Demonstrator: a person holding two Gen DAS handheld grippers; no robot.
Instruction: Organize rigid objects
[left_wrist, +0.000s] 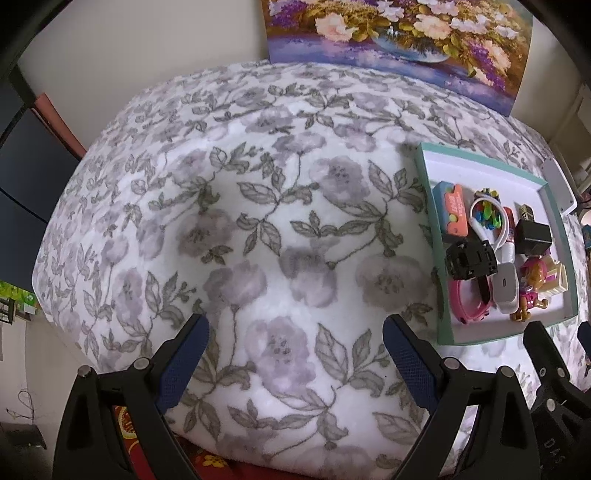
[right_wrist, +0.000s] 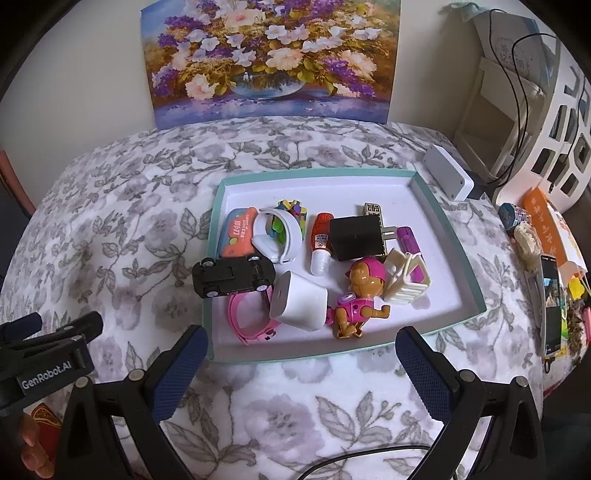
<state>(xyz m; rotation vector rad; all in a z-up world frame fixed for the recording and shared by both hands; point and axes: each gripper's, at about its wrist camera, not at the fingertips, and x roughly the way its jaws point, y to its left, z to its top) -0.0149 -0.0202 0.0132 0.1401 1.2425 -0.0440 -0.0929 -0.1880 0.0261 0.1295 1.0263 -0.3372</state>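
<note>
Rigid objects already gathered in teal-rimmed tray (right_wrist: 448, 236) on floral-covered surface (right_wrist: 129, 229), likely for tidy grouping
Black toy car (right_wrist: 232, 275) lies upside down across tray's left rim, half out; probably next to fix
White charger (right_wrist: 299, 304) beside pink dog figure (right_wrist: 360, 295)
Right gripper (right_wrist: 301, 363) jaws open, empty, hovering before tray
Left gripper (left_wrist: 295, 356) jaws open, empty, over bare cloth

left gripper (left_wrist: 295, 347) spread wide, empty | over floral blanket (left_wrist: 258, 206) | teal tray (left_wrist: 428, 206) at right
</note>
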